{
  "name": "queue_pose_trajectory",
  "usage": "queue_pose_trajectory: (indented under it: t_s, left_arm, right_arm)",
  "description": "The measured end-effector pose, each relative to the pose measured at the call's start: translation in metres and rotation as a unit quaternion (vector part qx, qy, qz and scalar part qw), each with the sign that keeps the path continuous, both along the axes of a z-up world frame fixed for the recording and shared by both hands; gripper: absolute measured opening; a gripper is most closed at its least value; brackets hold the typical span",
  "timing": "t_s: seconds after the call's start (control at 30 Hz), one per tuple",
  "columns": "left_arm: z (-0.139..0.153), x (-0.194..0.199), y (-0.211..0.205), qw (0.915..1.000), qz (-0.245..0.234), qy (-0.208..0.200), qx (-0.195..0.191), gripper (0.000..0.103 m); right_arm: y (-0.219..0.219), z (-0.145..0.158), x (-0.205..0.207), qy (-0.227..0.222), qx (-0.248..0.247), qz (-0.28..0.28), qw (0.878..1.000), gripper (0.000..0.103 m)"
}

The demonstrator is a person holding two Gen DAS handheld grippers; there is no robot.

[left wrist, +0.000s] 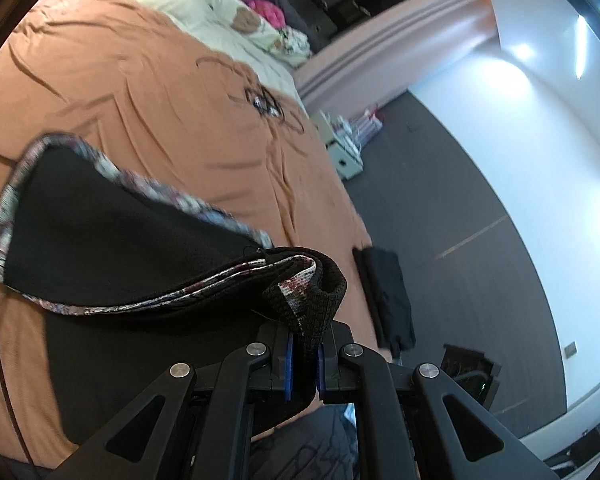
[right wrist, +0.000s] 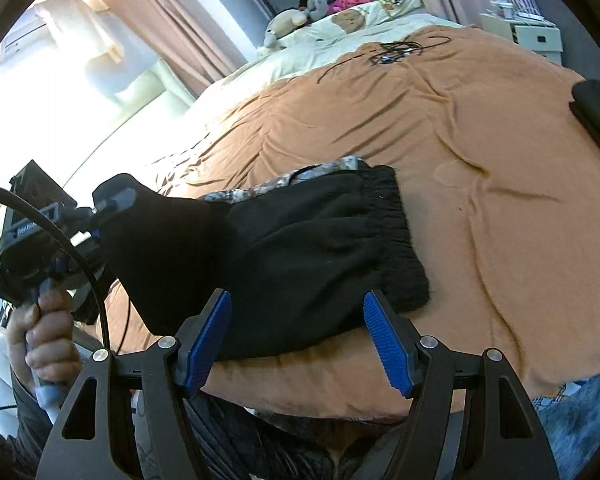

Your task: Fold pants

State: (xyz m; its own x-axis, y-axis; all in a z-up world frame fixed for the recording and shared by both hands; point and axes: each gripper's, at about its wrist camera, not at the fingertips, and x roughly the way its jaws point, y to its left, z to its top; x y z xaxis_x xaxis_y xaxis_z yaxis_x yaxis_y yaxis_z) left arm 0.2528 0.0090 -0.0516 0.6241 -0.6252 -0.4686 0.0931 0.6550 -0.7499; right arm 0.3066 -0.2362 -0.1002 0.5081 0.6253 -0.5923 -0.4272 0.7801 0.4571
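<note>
Left claw (left wrist: pixel 305 354) pinching a bunched black edge of the pants (left wrist: pixel 112 256), pads pressed together on the cloth; the patterned lining shows along the lifted rim. Right claw (right wrist: pixel 296 340) spread, nothing between its blue pads (right wrist: pixel 388 344), which sit just over the near edge of the pants (right wrist: pixel 308 248). The pants lie on the orange bed (right wrist: pixel 500 168), partly folded, elastic waistband toward the right in the right wrist view, long axis running left to right across that view. The lifted part rises leftward to the left claw, whose handle a hand (right wrist: pixel 40 340) grips. Judgement: the left claw alone holds cloth, so the next fold depends on it carrying its edge across toward the waistband; the right claw is nearer the lying part and free to pin or regrasp.
</note>
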Motion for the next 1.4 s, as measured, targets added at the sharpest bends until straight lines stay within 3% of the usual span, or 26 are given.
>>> queue_pose_trajectory:
  t_s: [0.27, 0.33, 0.37, 0.43, 0.5, 0.53, 0.6, 1.03, 1.2, 1.4]
  left_arm:
    - [-0.039, 0.007, -0.059, 0.9967, -0.066, 0.047, 0.002, 0.008]
    - [-0.048, 0.008, -0.070, 0.9946, -0.082, 0.062, 0.013, 0.012]
    - [-0.053, 0.008, -0.074, 0.9937, -0.085, 0.070, 0.020, 0.016]
    - [-0.060, 0.006, -0.074, 0.9926, -0.092, 0.078, 0.014, 0.044]
    - [-0.061, 0.001, -0.065, 0.9936, -0.085, 0.074, 0.005, 0.065]
    - [-0.061, -0.001, -0.059, 0.9944, -0.078, 0.071, 0.004, 0.072]
    - [-0.060, -0.005, -0.045, 0.9957, -0.062, 0.068, 0.004, 0.077]
    - [-0.090, -0.015, 0.058, 0.9911, 0.049, 0.122, 0.024, 0.078]
    - [-0.100, -0.008, 0.077, 0.9890, 0.070, 0.129, 0.020, 0.078]
    - [-0.114, -0.002, 0.092, 0.9852, 0.086, 0.146, 0.022, 0.078]
  right_arm:
    - [-0.019, -0.005, -0.004, 0.010, -0.001, -0.013, 1.000, 0.067]
    - [-0.023, -0.006, -0.006, 0.014, -0.002, -0.018, 1.000, 0.067]
    - [-0.024, -0.007, -0.006, 0.016, -0.004, -0.018, 1.000, 0.067]
    - [-0.025, -0.008, -0.008, 0.020, -0.009, -0.018, 1.000, 0.067]
    - [-0.025, -0.009, -0.009, 0.022, -0.014, -0.015, 1.000, 0.067]
    - [-0.024, -0.009, -0.010, 0.022, -0.017, -0.013, 1.000, 0.067]
    - [-0.019, -0.009, -0.010, 0.021, -0.024, -0.010, 0.999, 0.068]
    - [0.040, -0.027, -0.006, 0.030, -0.097, 0.027, 0.994, 0.069]
    - [0.054, -0.029, -0.004, 0.021, -0.119, 0.029, 0.992, 0.069]
    - [0.062, -0.033, 0.001, 0.022, -0.130, 0.038, 0.991, 0.055]
